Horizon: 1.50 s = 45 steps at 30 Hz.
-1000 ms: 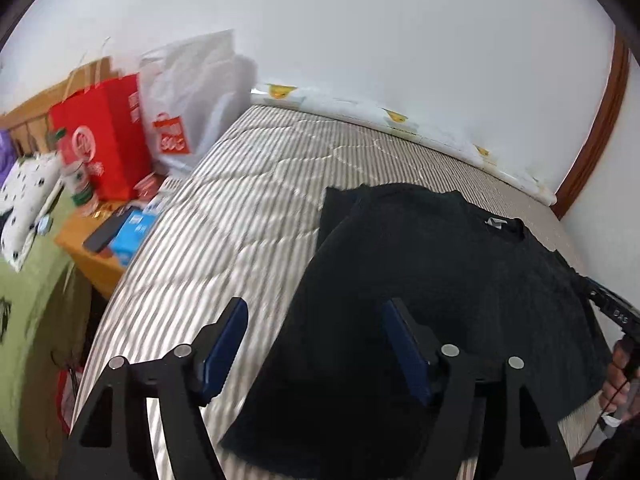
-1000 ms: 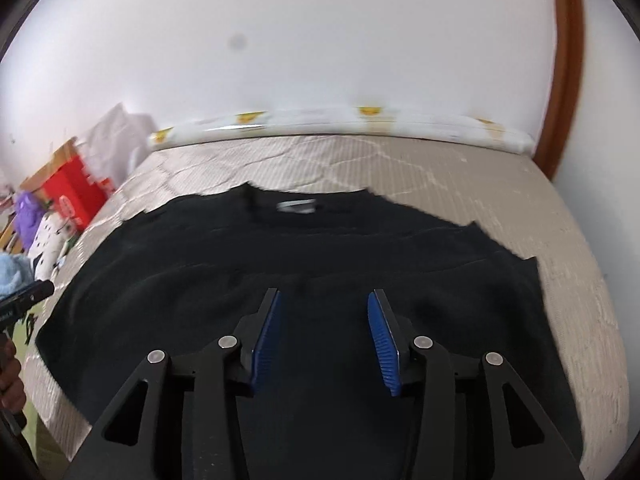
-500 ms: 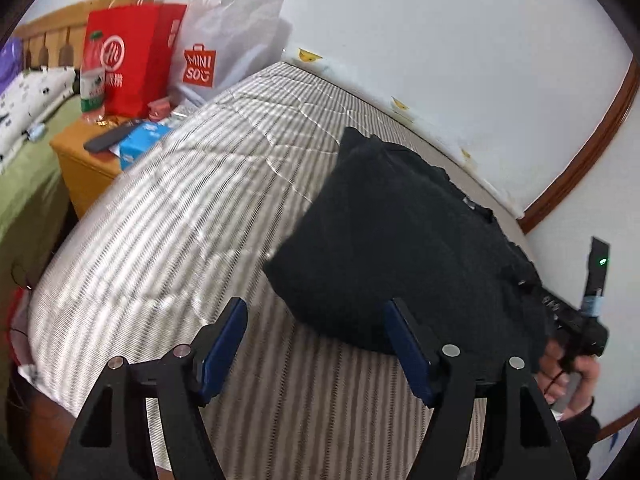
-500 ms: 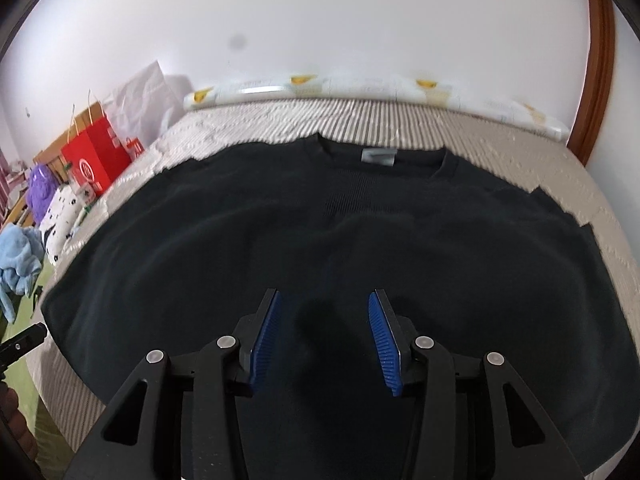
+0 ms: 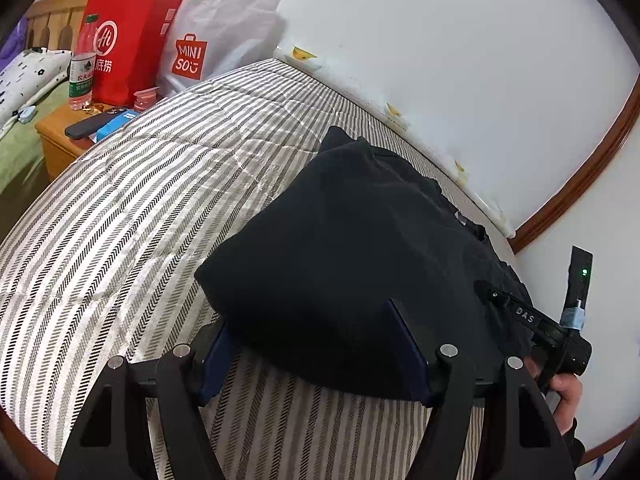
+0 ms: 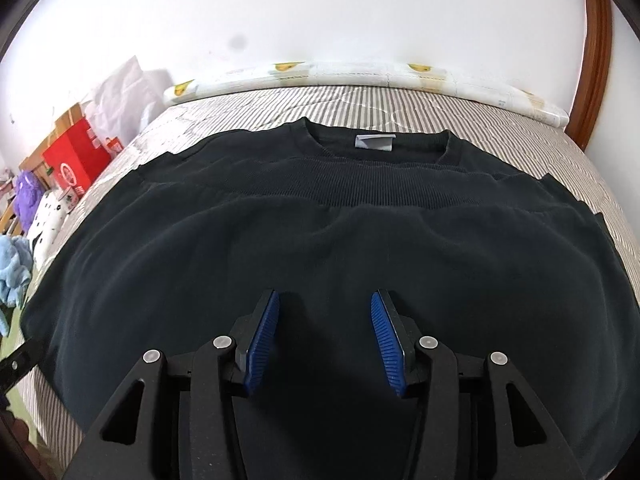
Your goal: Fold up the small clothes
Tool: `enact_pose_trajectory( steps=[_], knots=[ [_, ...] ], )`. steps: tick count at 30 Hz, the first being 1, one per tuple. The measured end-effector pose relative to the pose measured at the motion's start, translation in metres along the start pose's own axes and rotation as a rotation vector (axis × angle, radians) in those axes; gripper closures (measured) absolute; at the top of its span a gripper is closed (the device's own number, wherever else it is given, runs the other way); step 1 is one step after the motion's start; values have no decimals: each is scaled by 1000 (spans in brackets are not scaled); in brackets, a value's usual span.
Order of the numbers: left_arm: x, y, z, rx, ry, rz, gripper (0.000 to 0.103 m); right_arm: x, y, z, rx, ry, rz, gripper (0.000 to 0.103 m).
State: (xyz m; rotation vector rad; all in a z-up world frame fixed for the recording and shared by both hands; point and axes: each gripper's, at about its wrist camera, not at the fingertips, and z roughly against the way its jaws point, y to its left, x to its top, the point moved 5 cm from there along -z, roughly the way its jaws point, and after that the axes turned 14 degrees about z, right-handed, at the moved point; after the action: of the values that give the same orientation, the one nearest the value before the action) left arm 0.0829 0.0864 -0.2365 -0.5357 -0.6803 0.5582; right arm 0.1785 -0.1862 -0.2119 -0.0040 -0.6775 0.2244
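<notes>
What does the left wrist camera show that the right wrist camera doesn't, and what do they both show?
Only the left wrist view shows the clear plastic water bottle, the white MINISO shopping bag, the wooden bedside table and the right hand-held gripper over the garment.

Only the right wrist view shows the garment's neckline with its pale rectangular label, the purple plush toy and the light blue cloth.

Both show the black knit sweater lying on the grey-and-white striped mattress, the red paper bag and the white wall.

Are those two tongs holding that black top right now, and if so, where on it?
No. Both the left tongs and the right tongs stand open over the black top, gripping nothing.
</notes>
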Motion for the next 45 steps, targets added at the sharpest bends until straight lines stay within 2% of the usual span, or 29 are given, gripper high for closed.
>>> enact_pose_trajectory(
  steps=[3,5,7,11,13,20,29,35,41,45],
  knots=[
    [2,-2,-3,10,-6,7,38,0,3,0,-22,6,18,54],
    [3,-4,-6,43,-18,0,47,-4,3,4,-17,11,24,54],
    [6,-3,-8,74,-28,6,67,-10,4,9,-9,14,25,54],
    [13,-1,-7,65,-18,40,76,-26,8,26,10,10,31,54],
    [14,-9,-3,66,-32,18,80,-36,8,33,31,12,20,54],
    [12,-61,23,65,-121,-139,85,-58,-2,58,36,2,6,55],
    [0,-154,38,-21,-174,-309,86,-80,-67,101,-78,-19,-70,55],
    [-29,-216,26,-82,-145,-424,87,-99,-123,136,-197,-39,-128,55],
    [-77,-263,-8,-125,-62,-535,87,-121,-163,158,-284,-36,-163,55],
    [-107,-278,-33,-140,13,-575,87,-136,-183,166,-310,-27,-183,55]
  ],
)
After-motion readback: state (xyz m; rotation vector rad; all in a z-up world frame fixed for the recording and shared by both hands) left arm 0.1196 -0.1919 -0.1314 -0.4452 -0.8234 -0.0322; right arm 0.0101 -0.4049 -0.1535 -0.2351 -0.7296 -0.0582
